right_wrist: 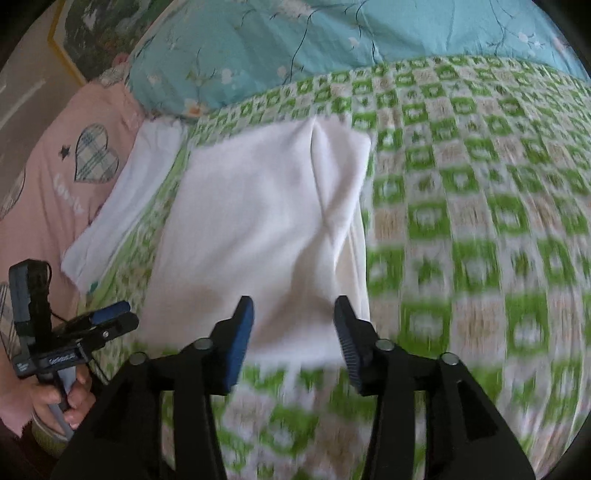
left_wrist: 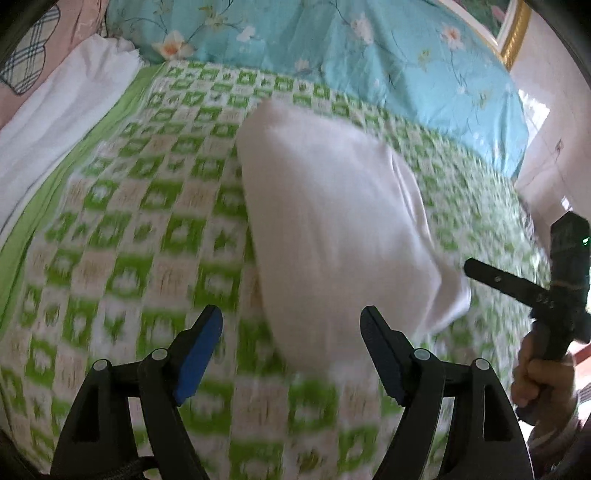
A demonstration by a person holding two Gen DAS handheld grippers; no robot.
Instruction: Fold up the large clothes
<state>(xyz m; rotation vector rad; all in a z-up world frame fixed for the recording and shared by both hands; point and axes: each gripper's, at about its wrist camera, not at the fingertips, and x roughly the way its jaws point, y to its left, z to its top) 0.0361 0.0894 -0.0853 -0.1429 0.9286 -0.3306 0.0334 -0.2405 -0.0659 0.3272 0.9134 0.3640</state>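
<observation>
A folded white garment (left_wrist: 332, 225) lies on the green-and-white checked bedspread (left_wrist: 147, 229); it also shows in the right wrist view (right_wrist: 258, 229). My left gripper (left_wrist: 291, 325) is open and empty, just short of the garment's near edge. My right gripper (right_wrist: 293, 314) is open and empty, its fingertips over the garment's near edge. The right gripper shows at the right edge of the left wrist view (left_wrist: 517, 284). The left gripper shows at the lower left of the right wrist view (right_wrist: 107, 317).
A turquoise floral quilt (left_wrist: 332, 48) lies along the far side of the bed. A second folded white cloth (right_wrist: 122, 206) lies left of the garment, by a pink pillow with plaid hearts (right_wrist: 55, 192). A gold-framed picture (left_wrist: 513, 33) hangs on the wall.
</observation>
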